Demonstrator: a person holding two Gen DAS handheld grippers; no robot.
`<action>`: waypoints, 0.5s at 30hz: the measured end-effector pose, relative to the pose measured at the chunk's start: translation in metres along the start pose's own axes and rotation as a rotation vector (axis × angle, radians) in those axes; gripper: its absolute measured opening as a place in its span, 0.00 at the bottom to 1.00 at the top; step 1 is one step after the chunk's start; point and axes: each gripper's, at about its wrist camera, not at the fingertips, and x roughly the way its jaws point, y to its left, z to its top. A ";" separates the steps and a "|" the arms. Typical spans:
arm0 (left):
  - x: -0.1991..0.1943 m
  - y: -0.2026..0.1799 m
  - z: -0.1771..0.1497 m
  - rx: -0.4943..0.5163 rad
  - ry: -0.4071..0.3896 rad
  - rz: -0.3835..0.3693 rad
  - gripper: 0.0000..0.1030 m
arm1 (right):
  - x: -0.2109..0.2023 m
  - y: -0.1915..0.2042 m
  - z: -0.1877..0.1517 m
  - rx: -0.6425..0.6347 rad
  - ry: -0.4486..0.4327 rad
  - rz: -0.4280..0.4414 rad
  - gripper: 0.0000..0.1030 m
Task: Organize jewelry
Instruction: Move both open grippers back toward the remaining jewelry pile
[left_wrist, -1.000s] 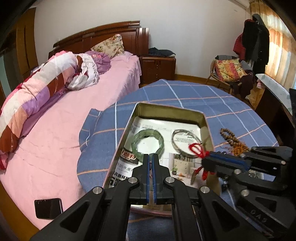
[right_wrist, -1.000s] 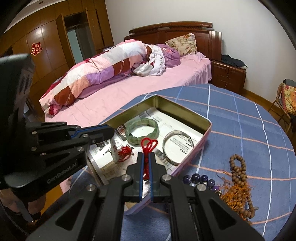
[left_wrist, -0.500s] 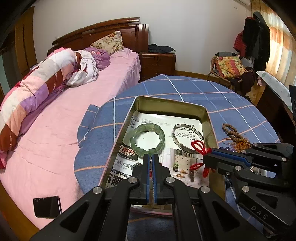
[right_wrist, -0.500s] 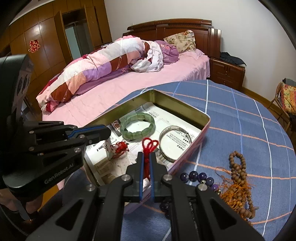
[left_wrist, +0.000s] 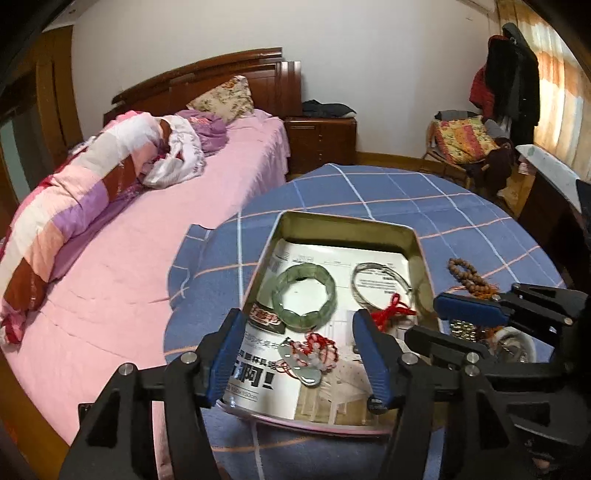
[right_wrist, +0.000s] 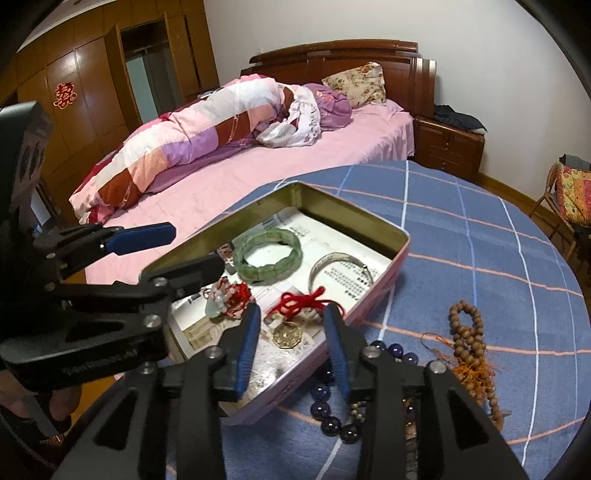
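Two grippers are standing spread and empty. Left wrist view: I am holding the left gripper (left_wrist: 299, 354) over the tin (left_wrist: 341, 221), the jade pendant (left_wrist: 308, 356) lying directly between its fingers. Right wrist view: I am keeping the right gripper (right_wrist: 291, 332) over the tin's near wall; the purple bead bracelet (right_wrist: 332, 406) is lying outside, just below-right, nearest this hand

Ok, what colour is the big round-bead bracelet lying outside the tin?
Dark purple. The bead bracelet shows best in the right wrist view, beside the tin.
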 end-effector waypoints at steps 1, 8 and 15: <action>-0.001 0.001 0.001 -0.009 -0.004 0.003 0.59 | -0.001 -0.002 0.000 0.003 -0.001 -0.001 0.39; 0.002 0.006 0.001 -0.020 0.001 0.028 0.60 | -0.007 -0.007 -0.004 0.023 -0.011 -0.006 0.48; 0.001 0.006 0.000 -0.028 0.004 0.035 0.60 | -0.013 -0.010 -0.004 0.031 -0.017 -0.008 0.53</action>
